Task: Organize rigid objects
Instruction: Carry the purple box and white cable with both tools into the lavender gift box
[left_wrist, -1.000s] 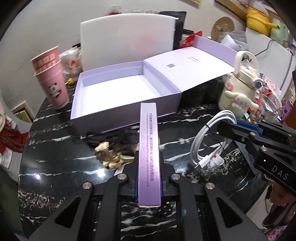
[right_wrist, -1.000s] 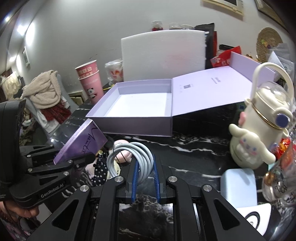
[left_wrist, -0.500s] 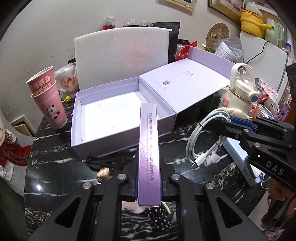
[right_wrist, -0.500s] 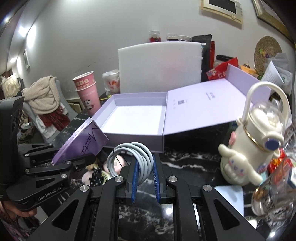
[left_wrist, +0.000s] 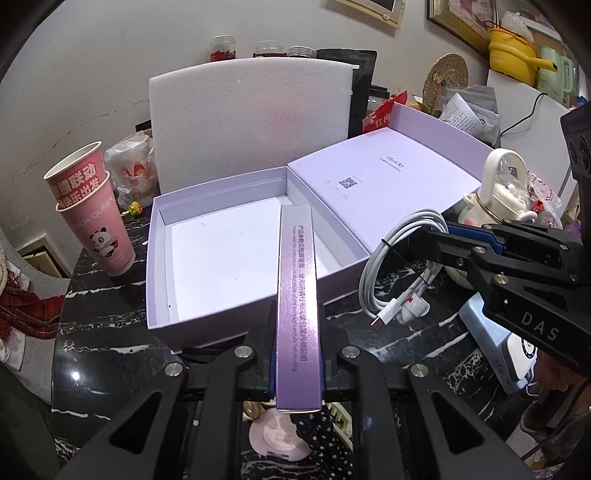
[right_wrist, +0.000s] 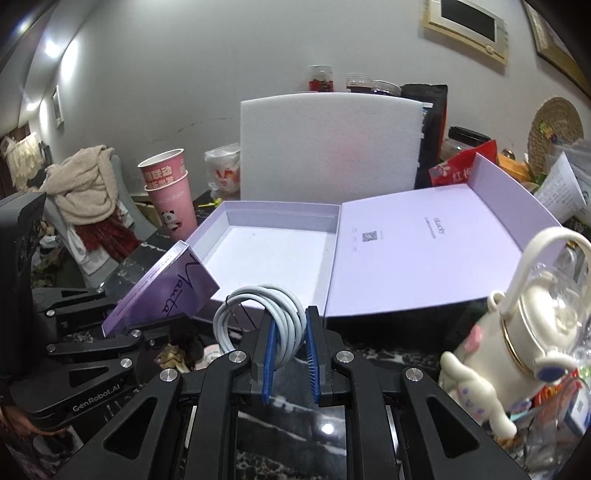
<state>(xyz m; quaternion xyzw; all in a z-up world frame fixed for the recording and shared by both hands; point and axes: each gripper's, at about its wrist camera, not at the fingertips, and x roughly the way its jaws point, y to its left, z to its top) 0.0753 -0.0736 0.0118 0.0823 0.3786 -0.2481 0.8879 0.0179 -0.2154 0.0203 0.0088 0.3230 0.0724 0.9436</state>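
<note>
My left gripper (left_wrist: 297, 328) is shut on a slim purple carton (left_wrist: 297, 280), seen edge-on and pointing at the open lilac box (left_wrist: 157, 258). The carton's far end hangs over the box's near wall. My right gripper (right_wrist: 290, 332) is shut on a coiled white cable (right_wrist: 255, 306), held off the table in front of the box (right_wrist: 280, 218). In the left wrist view the right gripper (left_wrist: 432, 240) and cable (left_wrist: 391, 288) hang to the right of the box's near corner. The right wrist view shows the left gripper (right_wrist: 147, 325) with the purple carton (right_wrist: 173, 288) at the box's left corner. The box's inside is bare.
The box's lid (left_wrist: 384, 177) lies open to the right. A white foam sheet (left_wrist: 251, 118) stands behind it. Stacked pink cups (left_wrist: 96, 221) are at the left, a cartoon-dog bottle (right_wrist: 517, 332) and a pale blue power bank (left_wrist: 491, 332) at the right. Small items (left_wrist: 277, 435) lie below the left gripper.
Both grippers have risen and moved closer to the open box, carrying the carton and the cable. The cable's loose end has come up off the table.
</note>
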